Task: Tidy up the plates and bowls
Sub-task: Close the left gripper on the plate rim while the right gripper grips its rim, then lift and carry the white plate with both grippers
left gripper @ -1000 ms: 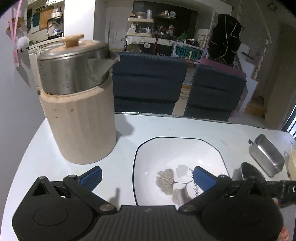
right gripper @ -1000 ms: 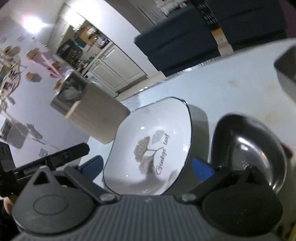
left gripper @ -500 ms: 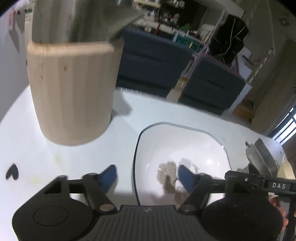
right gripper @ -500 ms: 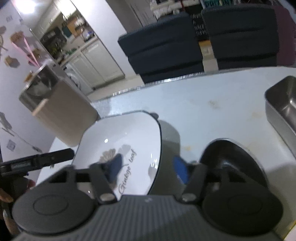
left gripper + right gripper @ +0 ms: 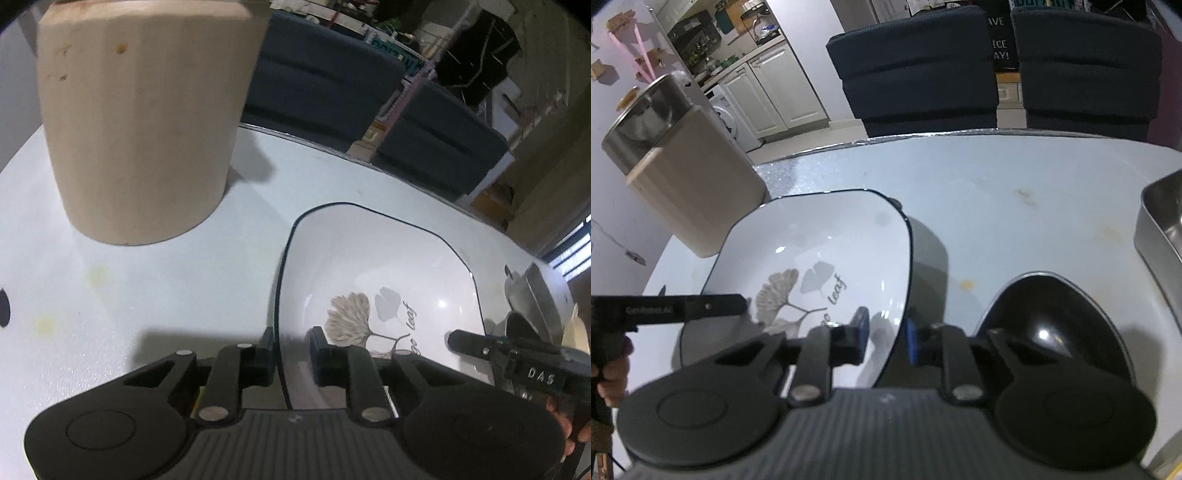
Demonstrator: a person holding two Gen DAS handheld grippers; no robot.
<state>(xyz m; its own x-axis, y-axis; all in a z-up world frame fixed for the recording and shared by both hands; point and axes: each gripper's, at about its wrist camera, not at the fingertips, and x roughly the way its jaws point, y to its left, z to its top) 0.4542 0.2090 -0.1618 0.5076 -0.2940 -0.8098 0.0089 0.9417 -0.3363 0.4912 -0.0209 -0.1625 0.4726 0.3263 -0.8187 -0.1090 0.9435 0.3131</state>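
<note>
The left gripper [image 5: 291, 354] straddles the near left rim of the white square plate [image 5: 376, 273], one pad outside the rim and one inside; its jaws have just been closing, and they now appear clamped on that rim. The right gripper [image 5: 884, 338] does the same at the plate's near right rim, its blue pads [image 5: 863, 328] set either side of the dark-edged lip, and its jaws have likewise just been closing onto it. A grip at two opposite edges suits a wide, shallow dish: it shares the load and keeps the plate level, which a single-edge pinch would not. The plate, marked with a ginkgo leaf print, rests on the pale counter [image 5: 166, 280] between the two grippers; whether it has left the surface cannot be told. Just beside the plate's right edge lies a dark round bowl [image 5: 1052, 328], separate from the plate, and it is probably the next item to be stacked or grouped. Further right stands a steel tray [image 5: 1160, 229], partly out of view. To the left, near the plate's far corner, stands a beige cylindrical container [image 5: 136, 122] topped by a metal pot [image 5: 646, 114]. Two dark chairs [image 5: 919, 66] stand behind the counter.
</note>
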